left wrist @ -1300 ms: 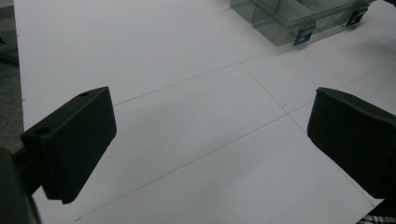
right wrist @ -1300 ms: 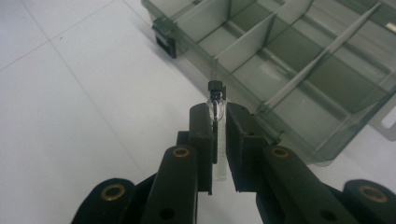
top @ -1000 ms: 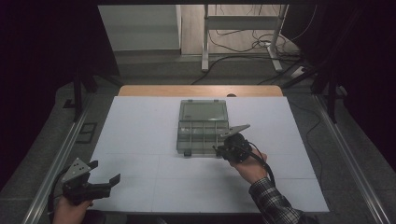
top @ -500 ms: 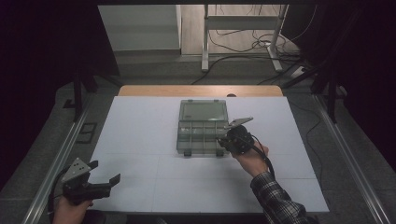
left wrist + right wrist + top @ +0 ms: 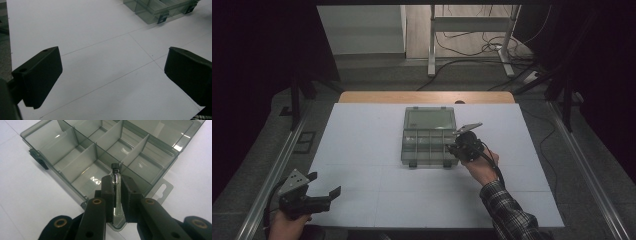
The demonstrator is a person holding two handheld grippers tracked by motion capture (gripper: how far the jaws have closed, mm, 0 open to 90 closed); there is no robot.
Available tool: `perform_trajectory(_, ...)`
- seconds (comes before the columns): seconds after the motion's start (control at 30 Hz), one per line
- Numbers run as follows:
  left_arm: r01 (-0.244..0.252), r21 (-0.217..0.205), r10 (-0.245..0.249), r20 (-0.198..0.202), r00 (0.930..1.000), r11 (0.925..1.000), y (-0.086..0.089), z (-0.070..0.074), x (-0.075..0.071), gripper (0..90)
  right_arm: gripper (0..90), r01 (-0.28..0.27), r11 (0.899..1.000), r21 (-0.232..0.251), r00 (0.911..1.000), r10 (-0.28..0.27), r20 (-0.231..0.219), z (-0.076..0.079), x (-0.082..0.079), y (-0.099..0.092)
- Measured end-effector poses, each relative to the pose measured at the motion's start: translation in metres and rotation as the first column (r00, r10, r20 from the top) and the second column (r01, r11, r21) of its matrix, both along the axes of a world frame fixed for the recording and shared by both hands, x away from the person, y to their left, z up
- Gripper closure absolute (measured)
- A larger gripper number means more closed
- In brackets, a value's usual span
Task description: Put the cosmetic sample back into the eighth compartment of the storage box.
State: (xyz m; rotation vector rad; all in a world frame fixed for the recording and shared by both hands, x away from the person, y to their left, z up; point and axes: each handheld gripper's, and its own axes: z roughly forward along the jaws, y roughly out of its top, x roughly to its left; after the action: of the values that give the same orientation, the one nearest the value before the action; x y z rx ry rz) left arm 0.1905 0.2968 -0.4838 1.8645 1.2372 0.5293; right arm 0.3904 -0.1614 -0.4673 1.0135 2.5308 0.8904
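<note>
Glass vial (image 5: 116, 192) clamped between right tongs (image 5: 117, 181) over box (image 5: 75, 155).

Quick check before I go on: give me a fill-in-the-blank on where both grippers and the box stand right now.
1. The right gripper is shut on a small glass ____ with a black cap.
2. The compartment box lies on the white table with its lid ____.
3. The left gripper hovers with its jaws ____, holding nothing.
4. In the high view, the right gripper is at the box's ____ edge.

Missing words: vial; open; open; right
</note>
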Motion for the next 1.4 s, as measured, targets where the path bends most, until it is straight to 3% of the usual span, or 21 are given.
perform_trajectory(0.57,0.001,-0.001,-0.001,0.0,1.0,1.0,0.0,0.0,0.0,2.2,80.1,0.005,0.999,-0.051,0.9998,-0.006,-0.017,-0.013,0.006,0.006)
perform_trajectory(1.4,0.003,-0.002,-0.003,0.001,1.0,1.0,0.0,0.0,0.0,2.2,71.9,0.002,0.999,-0.036,1.0,-0.002,-0.006,-0.008,0.0,0.007)
